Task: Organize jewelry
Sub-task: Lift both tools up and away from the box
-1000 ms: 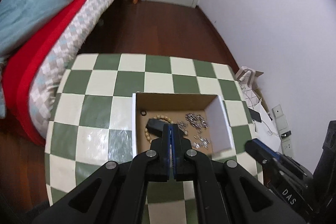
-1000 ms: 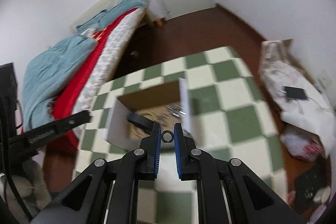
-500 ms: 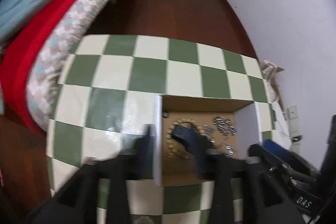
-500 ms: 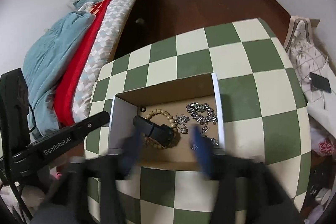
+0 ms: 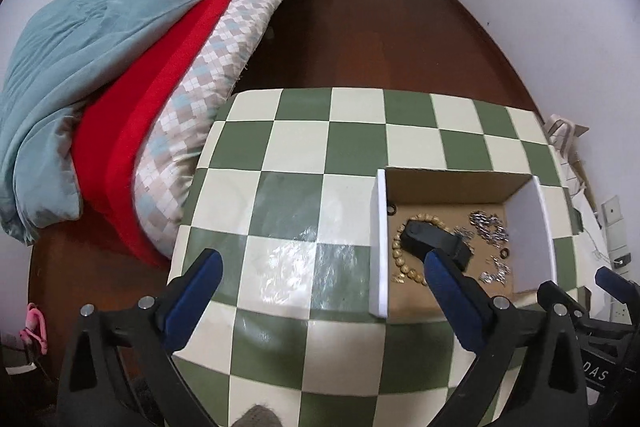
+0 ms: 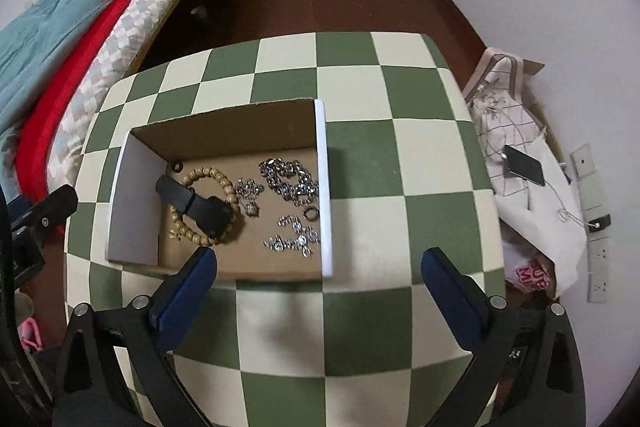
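An open cardboard box [image 6: 323, 187] with white side walls sits on the green-and-cream checkered table [image 6: 360, 75]. It holds a wooden bead bracelet [image 6: 224, 183], a black clip-like piece [image 6: 196, 203] lying across it, a silver chain [image 6: 288, 181], small silver pieces [image 6: 294, 239] and a dark ring [image 6: 311, 213] by the right wall. My right gripper [image 6: 320, 255] hovers over the box's near right corner, jaws opening wide, nothing between them. My left gripper [image 5: 323, 261] straddles the box's [image 5: 382, 247] left wall, jaws also opening and empty. The bracelet [image 5: 400, 259] lies just past its right fingertip.
A bed [image 5: 120, 67] with blue and red covers runs along the table's left side. On the floor to the right lie a cloth bag [image 6: 500, 95], a phone [image 6: 524, 167] and white wrapping. Bare checkered tabletop stretches beyond and left of the box.
Both grippers went from shut to wide open. The small ring pinched in my right gripper is gone from its fingers; a dark ring now lies in the box. Both cameras tilted downward.
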